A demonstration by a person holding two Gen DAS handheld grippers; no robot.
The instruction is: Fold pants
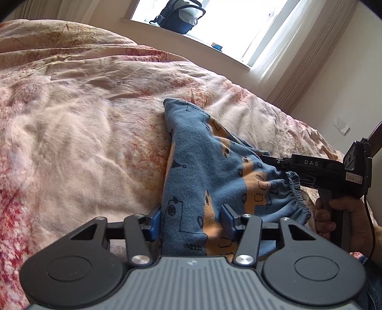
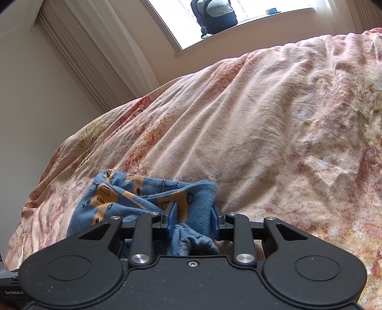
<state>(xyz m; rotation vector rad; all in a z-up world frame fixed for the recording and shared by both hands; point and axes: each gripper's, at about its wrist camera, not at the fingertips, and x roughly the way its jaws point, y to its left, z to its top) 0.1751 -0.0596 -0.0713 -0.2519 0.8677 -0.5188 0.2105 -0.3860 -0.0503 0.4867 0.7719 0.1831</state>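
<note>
Pants lie bunched on the bedspread, soft, light and floppy. Both the left gripper and right gripper straddle cloth with jaws spread; better to pinch the elastic waistband.

Pants on bed — bag behind.

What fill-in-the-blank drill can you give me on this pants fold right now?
1. The pants are blue with ____ patches.
2. The pants lie on a floral ____.
3. On the windowsill stands a dark ____.
4. The left gripper has fabric between its ____ finger pads.

Missing words: orange; bedspread; bag; blue
</note>
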